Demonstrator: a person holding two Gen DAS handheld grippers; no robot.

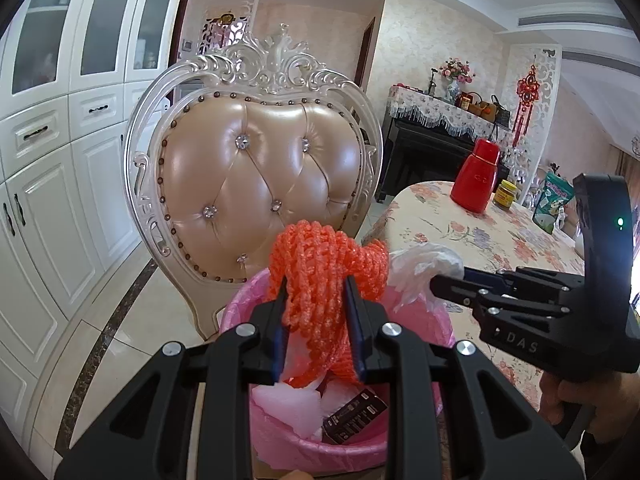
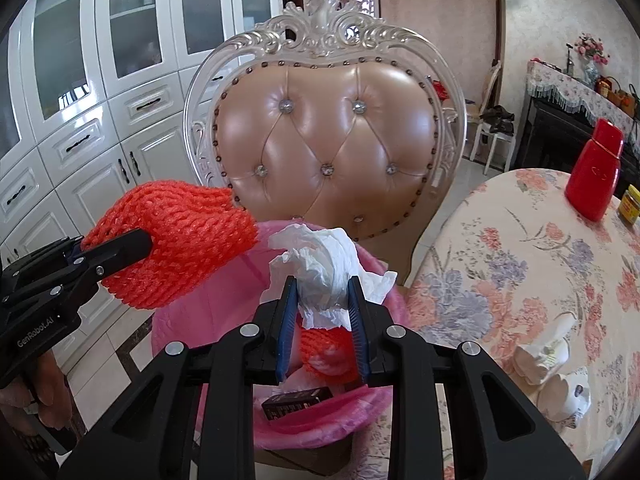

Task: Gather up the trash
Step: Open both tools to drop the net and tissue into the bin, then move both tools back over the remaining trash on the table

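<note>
My left claw (image 1: 316, 300) is clamped on an orange foam net (image 1: 320, 268), and its own black frame covers the lower part of the net, so I cannot see where the net ends. My right claw (image 2: 322, 300) is pinched shut on a crumpled white tissue (image 2: 320, 264); the wad bulges out above the pads and a torn flap hangs below them. Both pieces hang over the pink-lined bin (image 1: 360, 444), which stands just off the counter's (image 2: 520, 264) rounded near-left edge, in front of a tufted chair (image 2: 324, 144). Much of the bin's rim is hidden behind my claws in both views, so I only see parts of its pink liner. Inside it lies a dark flat packet (image 1: 356, 416) whose print is too small to read, beside pale scraps (image 1: 288, 404) that I cannot identify. In the right wrist view a bit of orange netting shows low between the blue pads, but I cannot tell whether it is in the bin or part of the net I hold. Farther along the counter stand a red flask (image 2: 594, 172) and a small jar (image 2: 630, 204), the jar cut off by the picture's edge. A hand (image 1: 576, 404) grips the right tool's handle, mostly out of frame.
</note>
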